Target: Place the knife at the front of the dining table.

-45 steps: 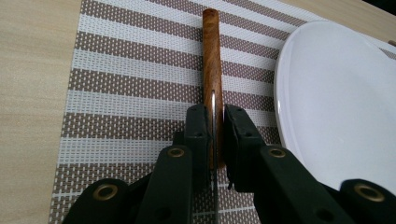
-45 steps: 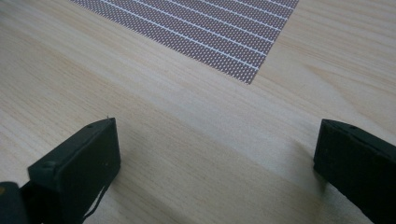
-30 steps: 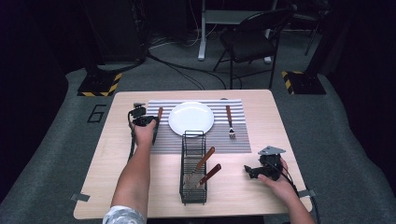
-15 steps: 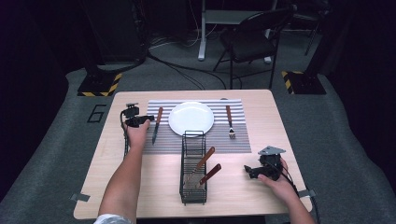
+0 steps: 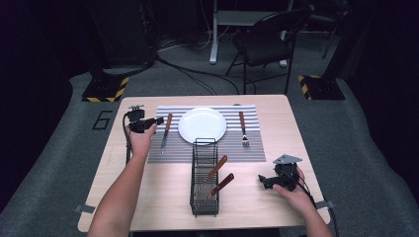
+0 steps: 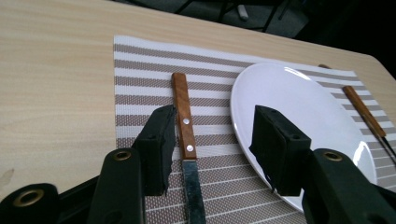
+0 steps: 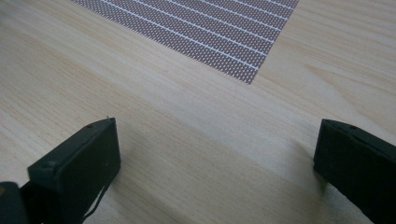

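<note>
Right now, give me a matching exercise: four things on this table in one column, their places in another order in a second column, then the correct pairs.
Things:
1. wooden-handled knife
2. round white plate
3. wooden-handled fork
4. black wire basket

Places:
A. middle of the striped placemat
B. right of the plate on the mat
C. between the open jaws of the left gripper
D. on bare wood, near side of the mat, holding two utensils

Pairs: 1-C, 2-A, 3-B, 4-D

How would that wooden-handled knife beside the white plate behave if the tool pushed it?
The wooden-handled knife lies flat on the striped woven placemat, so it would probably slide or pivot, not roll. Its metal blade looks stiff and unlikely to bend. The thin profile may make it hard for the open left tool to grip.
</note>
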A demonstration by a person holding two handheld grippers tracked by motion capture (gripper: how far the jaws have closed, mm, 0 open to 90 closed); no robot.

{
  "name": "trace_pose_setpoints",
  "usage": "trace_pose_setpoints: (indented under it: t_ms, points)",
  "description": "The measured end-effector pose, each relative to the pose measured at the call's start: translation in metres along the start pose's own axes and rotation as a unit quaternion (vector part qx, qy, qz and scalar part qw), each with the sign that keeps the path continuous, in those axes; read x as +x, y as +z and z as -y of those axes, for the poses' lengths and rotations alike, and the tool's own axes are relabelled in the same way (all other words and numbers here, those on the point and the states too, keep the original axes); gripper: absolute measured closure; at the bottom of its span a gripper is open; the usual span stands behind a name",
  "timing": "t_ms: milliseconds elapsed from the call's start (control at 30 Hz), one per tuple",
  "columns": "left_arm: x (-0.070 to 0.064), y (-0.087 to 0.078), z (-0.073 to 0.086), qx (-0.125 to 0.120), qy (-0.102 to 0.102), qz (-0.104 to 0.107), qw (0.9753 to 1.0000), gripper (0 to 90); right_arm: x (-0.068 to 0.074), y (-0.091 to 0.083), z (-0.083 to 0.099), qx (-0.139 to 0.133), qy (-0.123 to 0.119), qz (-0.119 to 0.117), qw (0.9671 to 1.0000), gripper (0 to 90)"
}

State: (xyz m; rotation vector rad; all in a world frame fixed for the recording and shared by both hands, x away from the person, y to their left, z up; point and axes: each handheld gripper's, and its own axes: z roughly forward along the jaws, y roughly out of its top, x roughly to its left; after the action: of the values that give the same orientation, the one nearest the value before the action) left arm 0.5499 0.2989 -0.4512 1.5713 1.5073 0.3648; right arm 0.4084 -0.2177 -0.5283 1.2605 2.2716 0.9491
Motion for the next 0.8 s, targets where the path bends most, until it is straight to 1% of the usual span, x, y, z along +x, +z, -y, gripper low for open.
trace_pose_setpoints:
  t_ms: [67, 133, 167, 267, 367, 433, 500, 600, 667, 733, 800]
  points:
    - [-0.002, -0.007, -0.001, 0.001, 0.005, 0.005, 1.0, 47.6, 0.0, 0.0, 0.0, 0.0, 0.0, 0.0, 1.0, 0.0]
    - [-0.003, -0.015, 0.0, -0.006, 0.019, 0.009, 0.9998, 47.1, 0.0, 0.0, 0.0, 0.0, 0.0, 0.0, 1.0, 0.0]
    - [-0.004, -0.019, 0.001, -0.008, 0.022, 0.009, 0.9997, 47.1, 0.0, 0.0, 0.0, 0.0, 0.0, 0.0, 1.0, 0.0]
    - [-0.006, -0.029, 0.001, -0.009, 0.041, 0.004, 0.9991, 46.0, 0.0, 0.0, 0.0, 0.0, 0.0, 0.0, 1.0, 0.0]
    - [-0.005, -0.041, 0.001, -0.02, 0.047, 0.011, 0.9986, 45.0, 0.0, 0.0, 0.0, 0.0, 0.001, 0.0, 1.0, 0.0]
    - [-0.005, -0.051, 0.0, -0.024, 0.059, 0.01, 0.9979, 43.9, 0.0, 0.0, 0.0, 0.001, 0.0, 0.0, 1.0, 0.0]
    - [-0.006, -0.059, 0.0, -0.032, 0.066, 0.009, 0.9972, 42.8, 0.0, 0.0, 0.0, 0.0, 0.0, 0.0, 1.0, 0.0]
    - [-0.006, -0.073, 0.001, -0.046, 0.076, 0.009, 0.996, 41.9, 0.0, 0.0, 0.0, 0.0, 0.0, 0.0, 1.0, 0.0]
    - [-0.006, -0.082, 0.003, -0.052, 0.079, 0.013, 0.9954, 41.7, 0.0, 0.0, 0.0, 0.0, 0.001, 0.0, 1.0, 0.0]
    - [-0.007, -0.089, 0.007, -0.051, 0.086, 0.018, 0.9949, 41.7, 0.0, 0.0, 0.0, 0.0, 0.0, 0.0, 1.0, 0.0]
    - [-0.007, -0.096, 0.013, -0.046, 0.101, 0.022, 0.9936, 41.7, 0.0, 0.0, 0.0, 0.0, 0.001, 0.0, 1.0, 0.0]
